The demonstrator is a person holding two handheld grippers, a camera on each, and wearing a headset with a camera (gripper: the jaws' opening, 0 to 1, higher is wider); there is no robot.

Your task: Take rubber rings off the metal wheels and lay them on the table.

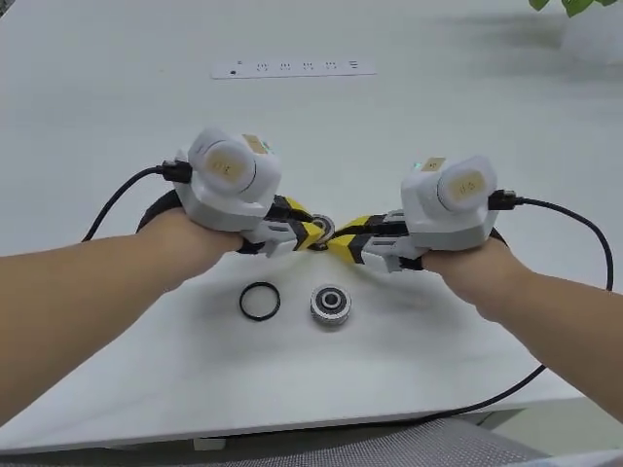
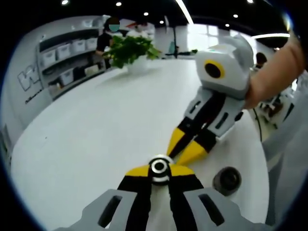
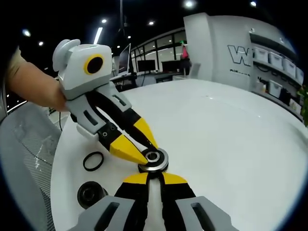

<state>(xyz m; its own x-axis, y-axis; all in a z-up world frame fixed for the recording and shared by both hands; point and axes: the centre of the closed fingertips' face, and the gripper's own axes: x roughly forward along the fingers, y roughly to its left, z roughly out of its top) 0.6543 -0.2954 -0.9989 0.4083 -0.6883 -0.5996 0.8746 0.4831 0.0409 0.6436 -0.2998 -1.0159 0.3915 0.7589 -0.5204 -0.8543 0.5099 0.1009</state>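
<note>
1. Rubber rings have to end up on the table [image 1: 146,107], a broad white top. A power strip [image 1: 292,68] lies at its far side and a plant [image 2: 130,48] stands at the far right corner.
2. The left gripper [image 2: 159,171] comes in from the left, raised a little above the table's near middle. Its yellow-tipped jaws are closed down on the held wheel [image 3: 153,158], one tip on each side of it.
3. The right gripper [image 3: 154,178] comes in from the right to meet it, tip to tip. Its jaws are drawn in to a narrow slit, with the tips pressed against the rim of the held wheel. I cannot tell whether they have pinched the rubber.
4. The held wheel sits between the two grippers, clear of the table. A dark band around its bright hub suggests that its ring is on and that this is the step in hand.
5. The second wheel [image 1: 331,304] lies flat on the table, nearer the person than the grippers and slightly right of centre. Its edge looks metallic from the head view but dark from the gripper views, so I cannot say for certain that it is bare.
6. The loose ring [image 1: 260,301] lies flat just to the left of the second wheel, without touching it.
7. My reading of progress is that one ring is off and laid down, and one is left to peel off and set beside it.
</note>
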